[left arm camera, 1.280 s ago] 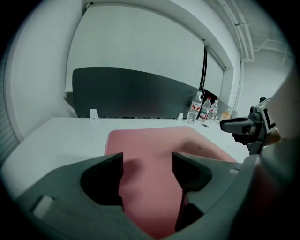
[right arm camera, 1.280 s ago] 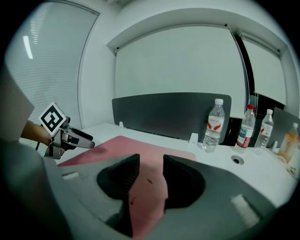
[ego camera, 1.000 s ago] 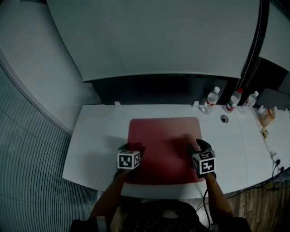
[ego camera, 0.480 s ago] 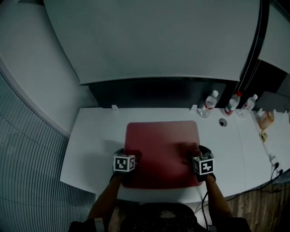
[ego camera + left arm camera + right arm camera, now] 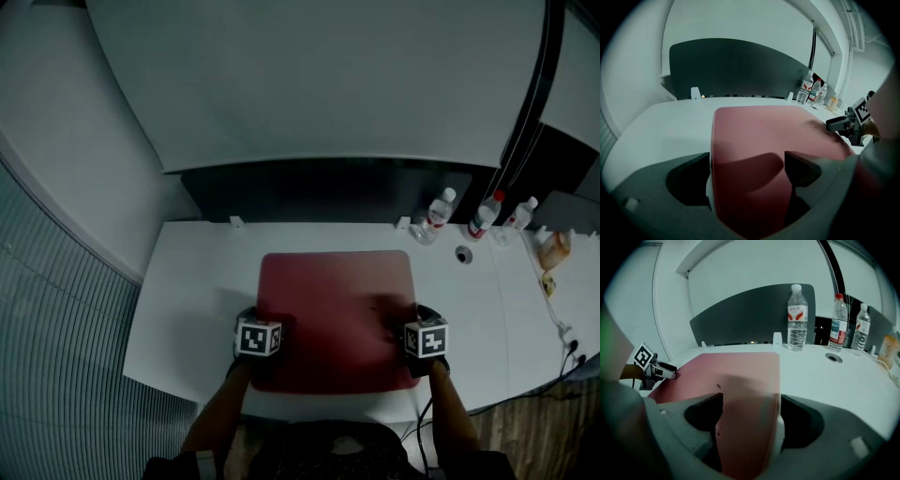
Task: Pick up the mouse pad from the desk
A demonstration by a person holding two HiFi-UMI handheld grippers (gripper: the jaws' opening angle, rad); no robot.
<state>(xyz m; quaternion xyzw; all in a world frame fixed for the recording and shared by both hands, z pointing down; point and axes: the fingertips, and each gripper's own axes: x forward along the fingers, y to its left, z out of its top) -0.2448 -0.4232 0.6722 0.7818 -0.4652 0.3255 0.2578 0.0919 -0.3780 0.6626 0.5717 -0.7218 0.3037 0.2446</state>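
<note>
The one red mouse pad point(image 5: 336, 314) lies flat near the front edge of the white desk point(image 5: 197, 300), so it is not picked up yet. The left gripper point(image 5: 266, 319) is at its left edge and the right gripper point(image 5: 413, 316) at its right edge. Both pairs of jaws are opening with the pad's edge between them, not squeezing it, so the two grippers must close and lift. Three water bottles point(image 5: 437, 214) stand near the back right.
</note>
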